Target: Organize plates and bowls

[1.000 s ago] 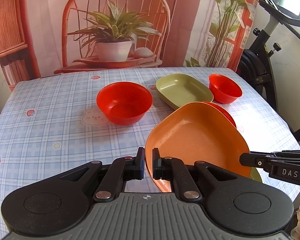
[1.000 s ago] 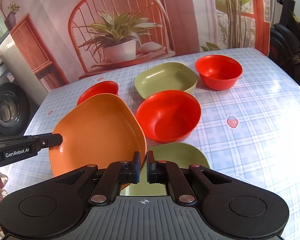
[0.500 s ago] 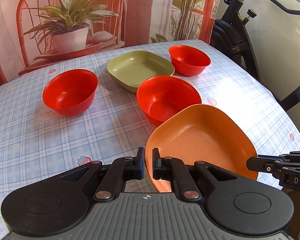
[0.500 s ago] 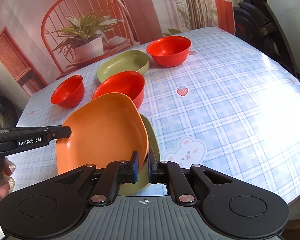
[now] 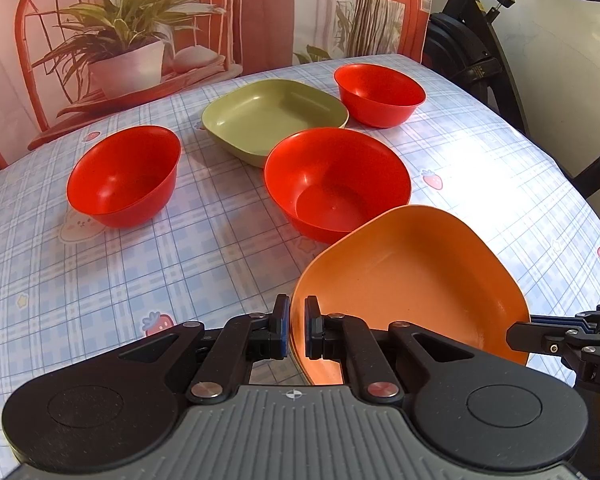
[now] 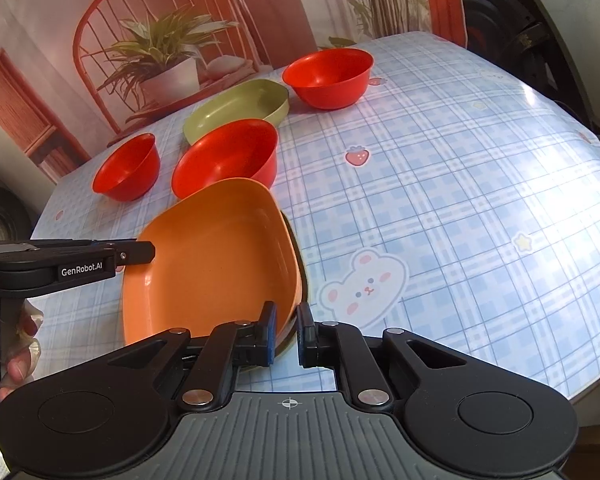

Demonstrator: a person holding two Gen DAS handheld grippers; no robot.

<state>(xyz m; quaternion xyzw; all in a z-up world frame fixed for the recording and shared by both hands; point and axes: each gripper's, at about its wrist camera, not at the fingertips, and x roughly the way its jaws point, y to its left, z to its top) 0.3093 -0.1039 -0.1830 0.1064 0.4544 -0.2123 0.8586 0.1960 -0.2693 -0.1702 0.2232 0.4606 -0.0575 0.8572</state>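
**Altogether three bowls, three plates**

Both grippers clamp the orange plate [image 6: 216,264]: left gripper [image 5: 297,330] on one rim, right gripper [image 6: 286,334] opposite. It sits on a green plate [image 6: 303,280] at the table's [image 6: 460,184] near edge. Behind: three red bowls [image 5: 336,184] [image 5: 124,176] [image 5: 380,94], another green plate [image 5: 274,118].

Nearest to us the near plate [image 5: 412,280] is over a lower plate [image 6: 303,280] on the table [image 5: 100,280]. Just behind it stands the middle bowl [image 5: 336,184], and behind that bowl we see the far plate [image 5: 276,116]. The left bowl [image 5: 124,176] stands apart to the left, and the far bowl [image 5: 380,94] is just right of the far plate.
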